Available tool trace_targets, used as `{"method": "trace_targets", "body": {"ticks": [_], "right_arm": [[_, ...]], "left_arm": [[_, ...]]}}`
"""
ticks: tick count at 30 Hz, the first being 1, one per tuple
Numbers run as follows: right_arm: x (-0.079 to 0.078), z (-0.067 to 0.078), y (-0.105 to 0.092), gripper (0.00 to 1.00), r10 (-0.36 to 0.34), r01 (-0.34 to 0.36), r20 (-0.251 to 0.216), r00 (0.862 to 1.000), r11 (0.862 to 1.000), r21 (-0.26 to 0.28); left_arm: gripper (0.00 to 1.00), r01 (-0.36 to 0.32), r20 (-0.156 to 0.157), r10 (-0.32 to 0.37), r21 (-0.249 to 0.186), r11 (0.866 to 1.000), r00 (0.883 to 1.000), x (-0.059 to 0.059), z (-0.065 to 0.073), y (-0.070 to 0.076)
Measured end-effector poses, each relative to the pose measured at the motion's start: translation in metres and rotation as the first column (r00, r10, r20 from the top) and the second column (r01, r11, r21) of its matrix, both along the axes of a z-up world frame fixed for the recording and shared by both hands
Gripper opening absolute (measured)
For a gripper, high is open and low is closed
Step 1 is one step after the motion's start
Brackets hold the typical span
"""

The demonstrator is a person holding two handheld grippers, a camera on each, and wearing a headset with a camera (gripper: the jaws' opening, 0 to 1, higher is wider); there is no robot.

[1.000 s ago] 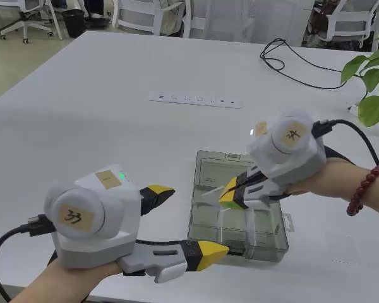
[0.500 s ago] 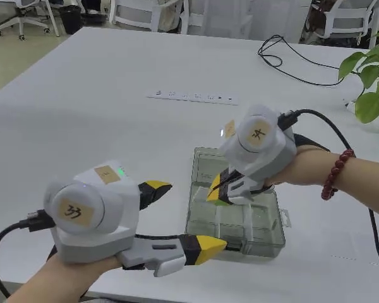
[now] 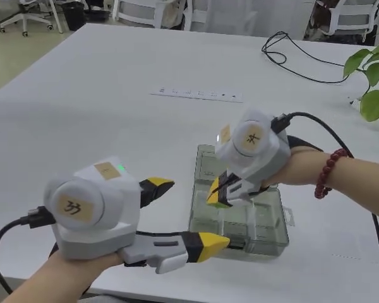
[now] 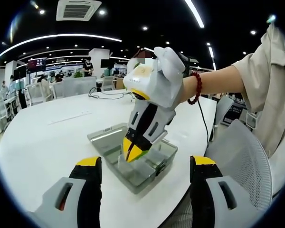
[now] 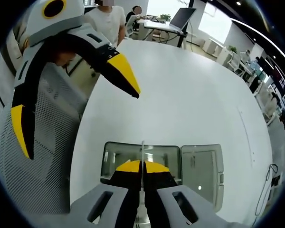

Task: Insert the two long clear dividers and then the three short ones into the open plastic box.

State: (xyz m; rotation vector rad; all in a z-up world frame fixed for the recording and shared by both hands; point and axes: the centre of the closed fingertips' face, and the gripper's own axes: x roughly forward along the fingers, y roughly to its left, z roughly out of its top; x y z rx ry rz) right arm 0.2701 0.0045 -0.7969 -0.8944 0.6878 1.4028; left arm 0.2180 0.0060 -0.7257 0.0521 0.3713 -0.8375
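Right tongs (image 3: 217,197), pinched tight on a thin clear divider (image 5: 142,151), point down into the open plastic box (image 3: 205,158) on the white worktop (image 3: 114,95). Left tongs (image 3: 188,214) hang spread wide, holding nothing, just beside the box's near-left corner. Upright clear partitions (image 3: 247,218) stand in the box's near half. A power strip (image 3: 199,95) and a black cable (image 3: 290,60) lie farther back.

The clear grey box (image 3: 268,240) lies open and flat at 5 o'clock in the head view, lid (image 3: 205,165) spread toward 11 o'clock. A thin clear divider (image 5: 142,154) stands edge-on over its base, pinched by the right gripper (image 3: 216,197).
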Motion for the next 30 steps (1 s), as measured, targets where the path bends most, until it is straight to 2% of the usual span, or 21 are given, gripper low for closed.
{"method": "trace_targets", "body": {"ticks": [17, 27, 30], "right_arm": [[0.001, -0.022, 0.002, 0.02, 0.005, -0.007, -0.029, 1.000, 0.999, -0.053], [0.002, -0.030, 0.003, 0.02, -0.003, -0.004, -0.055, 0.998, 0.993, -0.121], [0.001, -0.033, 0.003, 0.02, 0.005, -0.012, -0.047, 0.999, 0.988, -0.154]], "left_arm": [[0.77, 0.007, 0.000, -0.007, 0.018, 1.000, 1.000, -0.001, -0.001, -0.001], [0.77, 0.016, 0.004, -0.016, 0.028, 0.999, 1.000, -0.002, 0.000, -0.003], [0.77, 0.017, 0.007, -0.017, 0.029, 0.999, 1.000, -0.001, 0.000, -0.003]]}}
